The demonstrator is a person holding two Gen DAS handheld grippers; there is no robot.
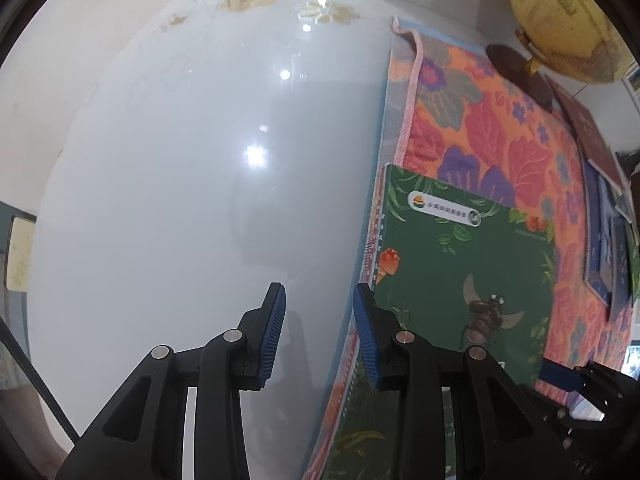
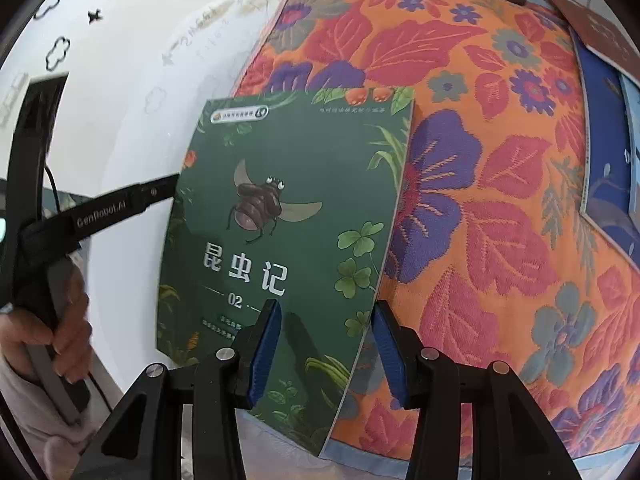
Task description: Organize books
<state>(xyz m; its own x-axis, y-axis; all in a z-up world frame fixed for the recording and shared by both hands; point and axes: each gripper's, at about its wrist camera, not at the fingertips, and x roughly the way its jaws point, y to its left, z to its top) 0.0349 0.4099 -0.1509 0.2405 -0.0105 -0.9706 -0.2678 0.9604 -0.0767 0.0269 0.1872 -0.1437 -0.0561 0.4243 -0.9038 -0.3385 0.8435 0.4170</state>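
A green book [image 2: 288, 208] with a beetle on its cover lies half on the floral mat [image 2: 500, 200], and its left side reaches over the white table. My right gripper [image 2: 326, 354] is open. The book's lower right corner lies between its jaws, and the pads do not press on it. My left gripper [image 1: 322, 332] is open over the mat's edge, nothing between its pads, just left of the green book [image 1: 460, 272]. In the right wrist view one of its fingers [image 2: 156, 192] reaches the book's left edge.
A yellow globe [image 1: 568, 20] on a dark wooden base [image 1: 520, 76] stands at the mat's far end. A maroon book [image 2: 592, 28] and a blue book [image 2: 608, 140] lie along the mat's right side. The glossy white table [image 1: 180, 160] stretches left. A hand [image 2: 68, 320] holds the left gripper.
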